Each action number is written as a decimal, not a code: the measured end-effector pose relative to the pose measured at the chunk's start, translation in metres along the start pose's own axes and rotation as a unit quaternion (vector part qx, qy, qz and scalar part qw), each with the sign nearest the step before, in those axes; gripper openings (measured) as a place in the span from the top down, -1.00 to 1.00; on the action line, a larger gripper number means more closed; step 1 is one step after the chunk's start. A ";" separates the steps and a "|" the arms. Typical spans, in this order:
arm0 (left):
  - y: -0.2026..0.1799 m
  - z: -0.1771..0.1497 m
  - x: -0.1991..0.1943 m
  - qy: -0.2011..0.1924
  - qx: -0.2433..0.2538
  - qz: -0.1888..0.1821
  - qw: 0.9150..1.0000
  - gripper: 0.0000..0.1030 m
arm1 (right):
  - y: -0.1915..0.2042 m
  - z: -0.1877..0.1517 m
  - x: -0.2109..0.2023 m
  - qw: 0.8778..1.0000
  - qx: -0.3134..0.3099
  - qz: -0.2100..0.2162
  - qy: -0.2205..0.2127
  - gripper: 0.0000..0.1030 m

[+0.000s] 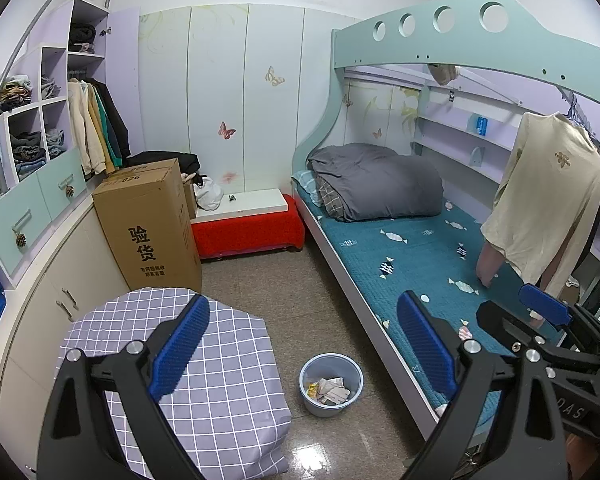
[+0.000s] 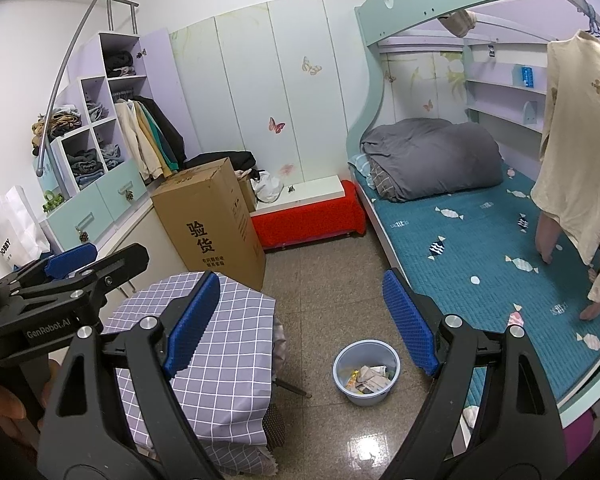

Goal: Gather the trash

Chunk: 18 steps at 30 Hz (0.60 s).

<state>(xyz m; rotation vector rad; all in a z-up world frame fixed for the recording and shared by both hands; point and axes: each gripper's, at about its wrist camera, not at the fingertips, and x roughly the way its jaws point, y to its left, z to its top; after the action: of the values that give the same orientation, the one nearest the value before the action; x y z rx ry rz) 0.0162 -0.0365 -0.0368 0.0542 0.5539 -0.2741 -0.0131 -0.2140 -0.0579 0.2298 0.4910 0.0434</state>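
A pale blue waste bin (image 1: 331,384) stands on the tiled floor between a checked table and the bed; it also shows in the right wrist view (image 2: 366,372). Crumpled paper and wrappers (image 1: 330,390) lie inside it (image 2: 367,377). My left gripper (image 1: 300,356) is open and empty, held high above the floor and the bin. My right gripper (image 2: 304,324) is open and empty, also high above the bin. Each gripper shows at the edge of the other's view, the right one (image 1: 548,320) over the bed, the left one (image 2: 60,280) over the table.
A table with a grey checked cloth (image 1: 196,368) stands left of the bin. A tall cardboard box (image 1: 152,224) and a red bench (image 1: 248,232) are behind it. A bunk bed with a teal mattress (image 1: 420,264) fills the right side. A cream shirt (image 1: 548,200) hangs over it.
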 end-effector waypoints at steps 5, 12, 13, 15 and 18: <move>0.002 -0.002 0.003 0.002 0.002 0.001 1.000 -0.81 | -0.004 0.003 0.006 1.000 0.000 0.002 0.003 -0.60; 0.004 -0.001 0.006 0.004 0.003 0.002 1.000 -0.81 | -0.007 0.003 0.009 1.000 0.000 0.003 0.005 -0.60; 0.004 0.000 0.006 0.004 0.002 0.001 1.000 -0.81 | -0.009 0.003 0.010 1.000 0.000 0.003 0.005 -0.60; 0.006 0.002 0.009 0.005 0.003 0.001 1.000 -0.81 | -0.011 0.003 0.012 1.000 0.001 0.004 0.007 -0.60; 0.007 0.002 0.012 0.007 0.003 0.001 1.000 -0.81 | -0.015 0.005 0.016 1.000 0.002 0.004 0.008 -0.60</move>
<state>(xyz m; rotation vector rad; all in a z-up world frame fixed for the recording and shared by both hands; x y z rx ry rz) 0.0284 -0.0326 -0.0417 0.0616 0.5663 -0.2732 0.0029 -0.2277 -0.0642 0.2346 0.5068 0.0530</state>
